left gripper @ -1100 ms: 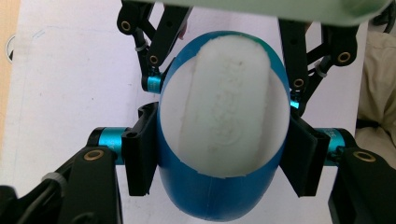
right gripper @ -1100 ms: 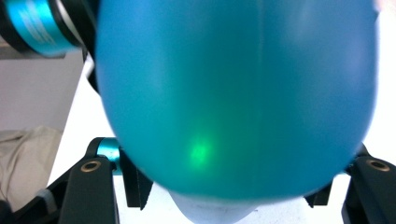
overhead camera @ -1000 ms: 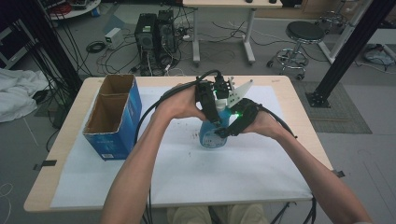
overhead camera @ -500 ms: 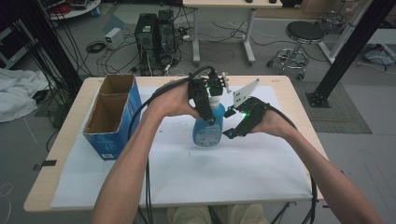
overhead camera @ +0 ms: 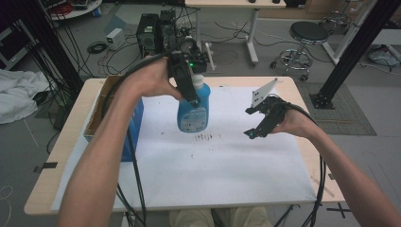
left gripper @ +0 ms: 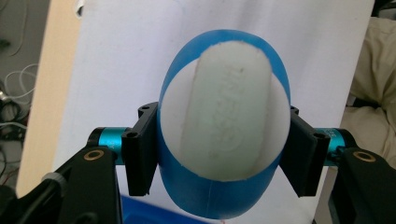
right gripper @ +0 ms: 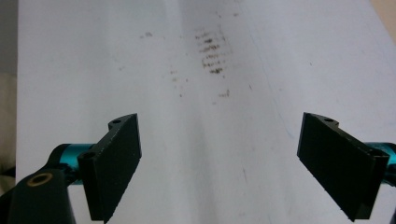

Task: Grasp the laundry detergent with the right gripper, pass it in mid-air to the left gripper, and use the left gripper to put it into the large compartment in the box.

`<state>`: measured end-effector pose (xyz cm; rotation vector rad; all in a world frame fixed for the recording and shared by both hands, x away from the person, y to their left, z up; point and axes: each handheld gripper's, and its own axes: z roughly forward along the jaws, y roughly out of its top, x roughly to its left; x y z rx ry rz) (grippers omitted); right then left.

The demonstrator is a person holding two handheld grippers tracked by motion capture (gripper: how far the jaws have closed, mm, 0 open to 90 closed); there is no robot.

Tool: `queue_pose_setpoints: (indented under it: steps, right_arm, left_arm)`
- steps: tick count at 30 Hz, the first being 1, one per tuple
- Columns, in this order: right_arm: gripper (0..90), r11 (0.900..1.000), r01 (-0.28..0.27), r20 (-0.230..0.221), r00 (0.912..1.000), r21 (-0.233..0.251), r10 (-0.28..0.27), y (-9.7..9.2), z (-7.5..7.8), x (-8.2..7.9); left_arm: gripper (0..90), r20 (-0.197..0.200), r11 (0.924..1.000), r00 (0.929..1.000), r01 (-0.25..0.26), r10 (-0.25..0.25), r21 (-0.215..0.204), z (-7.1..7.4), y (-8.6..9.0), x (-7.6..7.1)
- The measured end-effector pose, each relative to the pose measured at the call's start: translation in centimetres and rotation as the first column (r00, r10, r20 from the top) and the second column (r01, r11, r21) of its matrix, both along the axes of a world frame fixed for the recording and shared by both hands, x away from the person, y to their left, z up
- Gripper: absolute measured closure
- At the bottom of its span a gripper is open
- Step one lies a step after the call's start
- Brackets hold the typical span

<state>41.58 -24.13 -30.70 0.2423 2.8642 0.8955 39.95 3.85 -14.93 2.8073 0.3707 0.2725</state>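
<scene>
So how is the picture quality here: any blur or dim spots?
High view: dim, soft, floor dark. Left gripper view: blue bottle so close its white underside looks soft, the paper sheet washed out. Right gripper view: right tongs sharp, brown specks on paper clear.

bottle [overhead camera: 193, 109]: above the table's [overhead camera: 71, 142] middle, nearer its far edge, lifted off the sheet [overhead camera: 236, 179]
box [overhead camera: 97, 118]: at the table's left edge, left of the bottle
sheet: spread on the table, from box to right edge
stains [overhead camera: 205, 138]: on the sheet, below the bottle
</scene>
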Motion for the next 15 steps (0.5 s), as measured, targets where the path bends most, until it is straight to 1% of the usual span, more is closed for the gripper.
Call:
queue_pose_setpoints:
  steps: [1,5,7,11,15]
  right_arm:
    - [12.9,0.9999,0.008,0.004,1.0000,-0.006,-0.008,-0.3,0.0,0.0]
    - [12.9,0.9994,0.034,-0.001,0.9994,0.005,-0.034,-1.3,-0.1,-0.1]
    - [12.9,0.9989,0.046,-0.006,0.9989,0.004,-0.046,-1.8,-0.2,-0.1]
    - [12.9,0.9977,0.068,-0.007,0.9977,-0.007,-0.068,-2.7,-0.6,-0.1]
    - [12.9,0.9954,0.094,-0.010,0.9955,-0.018,-0.094,-3.4,-1.0,-0.1]
  left_arm:
    - [37.6,0.001,0.9999,1.0000,-0.010,0.010,0.003,0.4,0.5,0.0]
    - [37.6,0.002,0.9988,0.9988,-0.050,0.050,0.001,1.9,2.4,0.1]
    - [37.6,0.000,0.9978,0.9979,-0.064,0.064,0.014,2.5,3.4,0.1]
    - [37.6,0.009,0.9938,0.9937,-0.111,0.111,-0.001,3.8,5.8,0.2]
    - [37.6,0.019,0.9876,0.9874,-0.157,0.157,-0.004,5.0,8.2,0.2]
